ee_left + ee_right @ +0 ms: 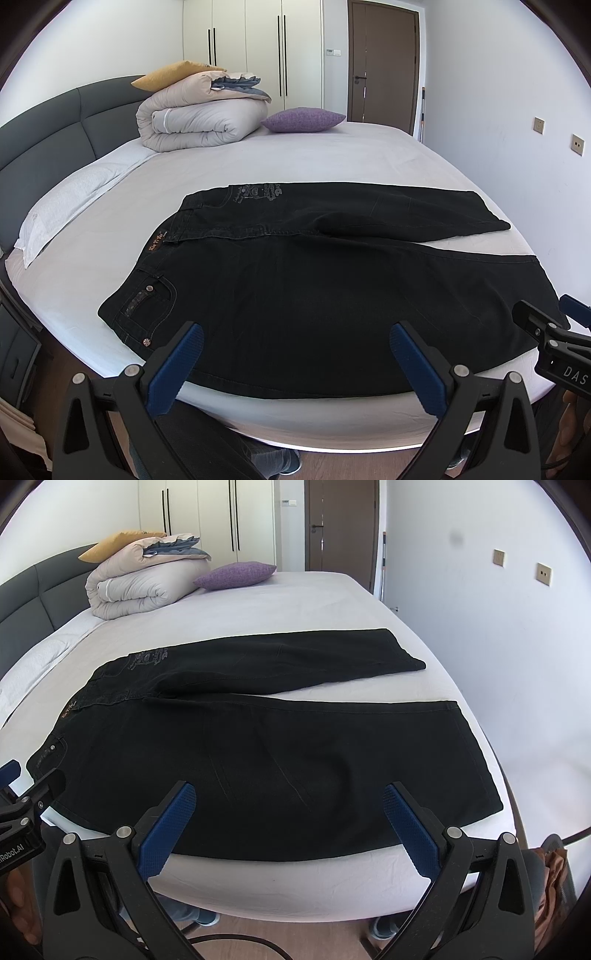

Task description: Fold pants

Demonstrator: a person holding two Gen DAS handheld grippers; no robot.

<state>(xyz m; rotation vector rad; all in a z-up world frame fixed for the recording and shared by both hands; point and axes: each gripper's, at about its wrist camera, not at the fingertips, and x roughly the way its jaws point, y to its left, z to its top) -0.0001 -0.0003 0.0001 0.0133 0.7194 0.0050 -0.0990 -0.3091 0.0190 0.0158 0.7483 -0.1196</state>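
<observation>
The black pants [332, 295] lie flat across the near half of the bed [314, 162], waistband toward the headboard [48, 140] end and both legs running away from it, spread slightly so a wedge of pale sheet shows between the cuffs. At the waist end a small brown label and a riveted pocket face up, and faint grey print marks the far hip; the cloth is smooth apart from a shallow crease near the crotch. The near leg reaches almost to the bed's front edge. Beyond the pants, by the headboard, sit a rolled duvet [199, 122] with a yellow cushion [173, 74] on top and a purple cushion [303, 120] beside it. The left tongs [295, 363] hang over the bed's front edge at the hip end of the pants, blue-padded fingers spread wide, holding nothing and not touching the cloth. The right tongs [288, 827] hang likewise over the near leg, toward the cuff end, just as wide apart and empty.
</observation>
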